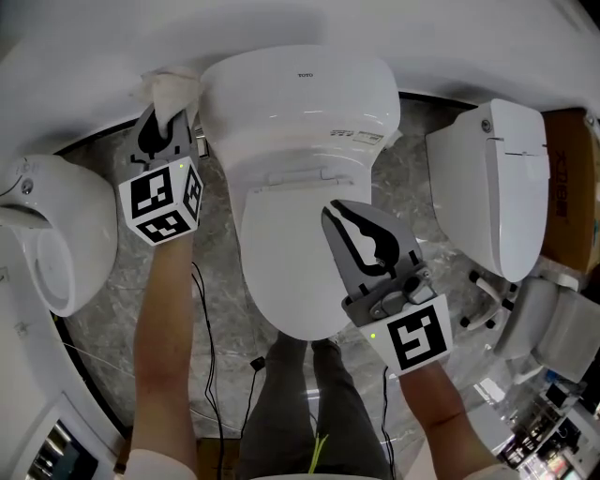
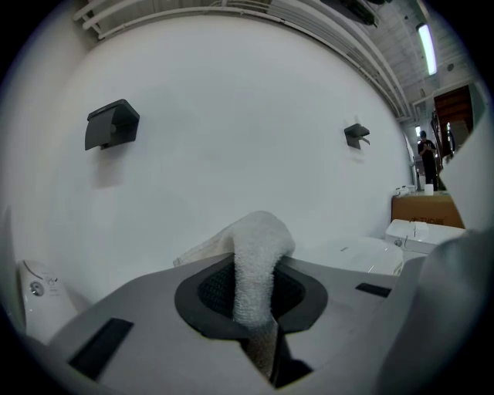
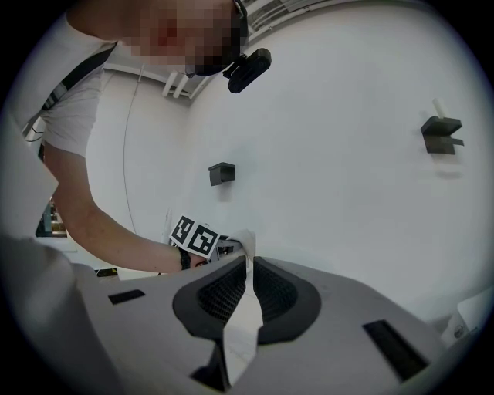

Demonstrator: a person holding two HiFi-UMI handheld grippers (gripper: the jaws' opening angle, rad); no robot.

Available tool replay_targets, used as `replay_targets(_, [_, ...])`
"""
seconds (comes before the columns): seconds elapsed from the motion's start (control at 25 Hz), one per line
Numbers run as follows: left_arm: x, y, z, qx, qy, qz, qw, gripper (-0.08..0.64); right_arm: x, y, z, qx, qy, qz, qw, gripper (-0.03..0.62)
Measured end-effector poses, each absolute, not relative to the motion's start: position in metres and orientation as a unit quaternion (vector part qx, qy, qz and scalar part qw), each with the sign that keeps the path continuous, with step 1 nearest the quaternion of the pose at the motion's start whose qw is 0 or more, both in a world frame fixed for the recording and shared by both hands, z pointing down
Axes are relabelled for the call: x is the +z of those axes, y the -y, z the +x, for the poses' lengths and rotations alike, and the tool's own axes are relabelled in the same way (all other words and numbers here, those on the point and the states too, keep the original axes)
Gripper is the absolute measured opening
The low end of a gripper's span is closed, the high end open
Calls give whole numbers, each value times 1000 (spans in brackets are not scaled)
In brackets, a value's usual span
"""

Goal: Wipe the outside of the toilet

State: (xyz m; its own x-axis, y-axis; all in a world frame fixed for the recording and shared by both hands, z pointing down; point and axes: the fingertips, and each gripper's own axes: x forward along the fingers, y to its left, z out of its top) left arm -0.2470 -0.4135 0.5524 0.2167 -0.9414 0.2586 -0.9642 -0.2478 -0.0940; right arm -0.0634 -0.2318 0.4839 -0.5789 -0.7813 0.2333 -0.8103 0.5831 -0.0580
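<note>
Here left gripper [image 1: 172, 112] fingers clench white cloth [image 1: 174, 90] beside toilet [image 1: 300, 103]; right gripper [image 1: 333, 212] fingers closed, empty

This looks like a shop or showroom for toilets, not a home bathroom. Three white toilets stand close together in a row: a middle toilet [image 1: 300, 112] with TOTO printed on it, a left toilet [image 1: 47, 234] and a right toilet [image 1: 497, 187]. The floor [image 1: 220, 281] is grey stone with marble lines, and thin black cables [image 1: 204, 328] lie on it. The wall [image 2: 231, 92] is plain white with small black brackets [image 2: 112, 123]. High up are bare roof beams [image 2: 324, 15] and a long tube light [image 2: 427, 37]. A brown cardboard box [image 1: 567, 187] sits past the right toilet. Far off, a person [image 2: 426, 158] stands, too small to see well.
</note>
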Motion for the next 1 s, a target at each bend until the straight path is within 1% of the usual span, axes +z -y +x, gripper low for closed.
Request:
replay_targets(0.2, [581, 420, -230, 160, 597, 784, 54, 61, 492, 231, -58, 84, 884, 449, 95, 52])
replay_targets(0.48, [589, 427, -197, 178, 569, 798, 86, 60, 491, 228, -49, 91, 885, 449, 82, 52])
replay_targets(0.64, [589, 419, -173, 176, 560, 803, 105, 59, 491, 217, -34, 96, 886, 444, 92, 52])
replay_targets(1.0, [590, 412, -122, 188, 540, 813, 111, 58, 490, 203, 6, 103, 879, 459, 84, 52])
